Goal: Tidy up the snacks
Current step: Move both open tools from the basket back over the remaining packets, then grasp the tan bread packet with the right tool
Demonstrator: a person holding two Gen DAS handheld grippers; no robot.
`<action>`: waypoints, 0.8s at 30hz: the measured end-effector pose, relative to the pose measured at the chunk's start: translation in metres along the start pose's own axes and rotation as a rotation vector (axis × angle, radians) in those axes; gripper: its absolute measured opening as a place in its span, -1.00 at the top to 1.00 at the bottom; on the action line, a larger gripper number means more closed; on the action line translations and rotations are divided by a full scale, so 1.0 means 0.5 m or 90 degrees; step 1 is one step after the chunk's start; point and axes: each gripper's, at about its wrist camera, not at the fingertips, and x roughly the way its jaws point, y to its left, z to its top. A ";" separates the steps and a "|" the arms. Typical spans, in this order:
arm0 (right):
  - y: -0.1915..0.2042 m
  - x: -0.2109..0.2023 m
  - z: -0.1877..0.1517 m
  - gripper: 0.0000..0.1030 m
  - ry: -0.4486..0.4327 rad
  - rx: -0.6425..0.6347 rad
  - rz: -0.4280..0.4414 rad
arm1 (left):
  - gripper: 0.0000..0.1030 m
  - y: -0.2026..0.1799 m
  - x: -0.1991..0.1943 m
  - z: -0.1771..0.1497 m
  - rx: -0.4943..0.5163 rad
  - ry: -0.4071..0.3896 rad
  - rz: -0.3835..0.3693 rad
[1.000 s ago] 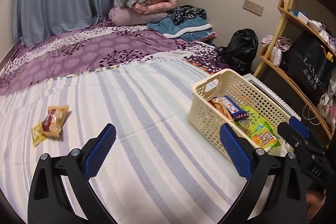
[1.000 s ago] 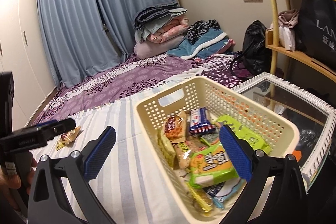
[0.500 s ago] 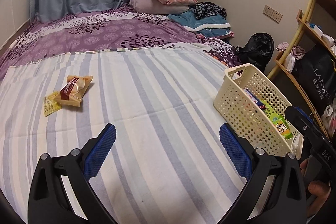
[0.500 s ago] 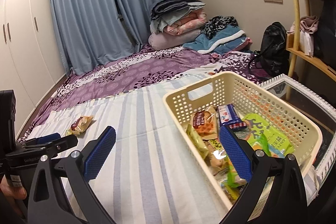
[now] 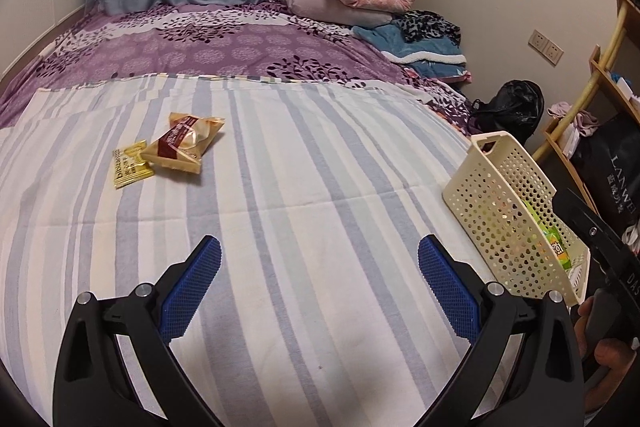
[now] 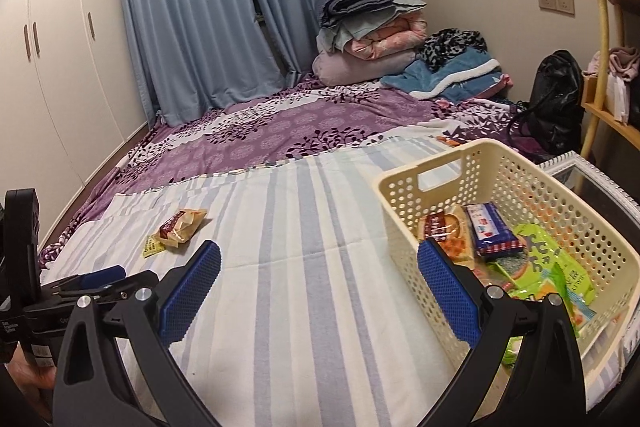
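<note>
Two snacks remain loose on the striped white-and-blue sheet (image 5: 320, 187): a clear cellophane pastry packet with a brown label (image 5: 185, 143) and, tucked partly under its near-left corner, a small flat yellow sachet (image 5: 130, 165). They touch each other and lie well apart from the cream perforated plastic basket (image 5: 500, 203), which sits at the right edge of the bed and already holds several packets, among them a blue-and-white wafer bar (image 6: 492, 230) and a green crinkly bag (image 6: 552, 263). The left gripper (image 5: 319, 283) hovers over bare sheet with its blue-padded jaws spread wide and nothing between them, pointed roughly toward the two loose items but not yet near them. The right gripper (image 6: 318, 285) is likewise spread and empty, poised at the basket's near-left wall. In my judgement the next step is a pick of the pastry packet, and the overlap is the main hazard: closing on the packet could drag or flick the sachet, or pinch both so that one slips free on the way over. The slick cellophane may slide between the pads, and jaws pressed low could bunch the soft sheet instead. The basket looks close to the bed's edge, so a nudge from the right gripper might tip it off.
</note>
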 end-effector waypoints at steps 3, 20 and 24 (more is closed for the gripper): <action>0.020 0.010 0.001 -0.90 0.005 -0.007 0.012 | -0.95 0.024 -0.001 -0.001 -0.015 -0.001 0.007; 0.114 0.116 -0.016 -0.90 0.088 -0.031 0.066 | -0.95 0.167 0.008 -0.023 -0.106 0.009 0.052; 0.146 0.160 -0.017 -0.90 0.110 -0.043 0.084 | -0.95 0.213 0.011 -0.025 -0.137 0.012 0.070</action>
